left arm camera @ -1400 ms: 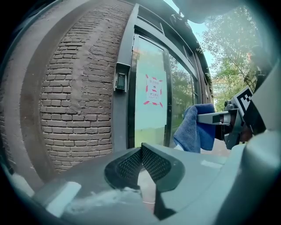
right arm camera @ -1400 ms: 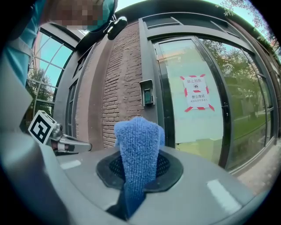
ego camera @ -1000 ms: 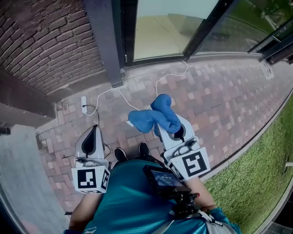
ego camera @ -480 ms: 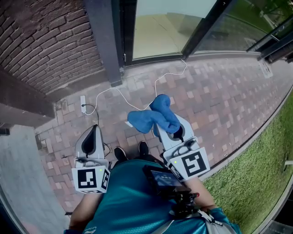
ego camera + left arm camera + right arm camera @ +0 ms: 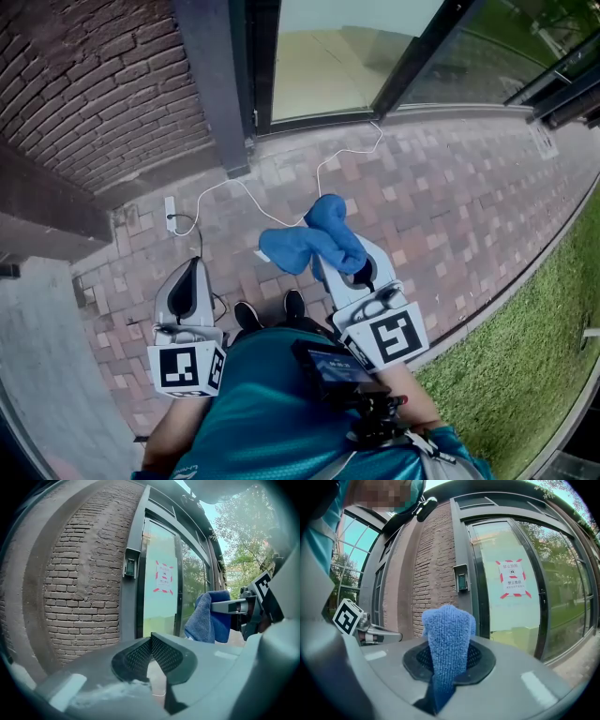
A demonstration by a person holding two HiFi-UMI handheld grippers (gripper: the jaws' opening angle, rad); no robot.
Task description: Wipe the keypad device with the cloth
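Observation:
The keypad device (image 5: 130, 566) is a small dark panel on the door frame beside the brick wall, also in the right gripper view (image 5: 461, 581), some way ahead of both grippers. My right gripper (image 5: 449, 660) is shut on a blue cloth (image 5: 447, 639), which stands up from between its jaws. In the head view the cloth (image 5: 314, 239) droops over the right gripper (image 5: 330, 261) above the paving. My left gripper (image 5: 150, 641) has its jaws together with nothing between them, and hangs low at the left (image 5: 193, 264). The head view does not show the keypad.
A glass door (image 5: 337, 56) with a red-and-white notice (image 5: 513, 579) stands right of the frame, and a brick wall (image 5: 94, 84) left of it. A white cable (image 5: 253, 192) runs over the brick paving to a plug (image 5: 171, 214). Grass (image 5: 525, 347) borders the right. The person's shoes (image 5: 294, 305) are below.
Almost nothing differs; the cloth and the right gripper have drifted very slightly to the left. The left gripper has stayed where it was.

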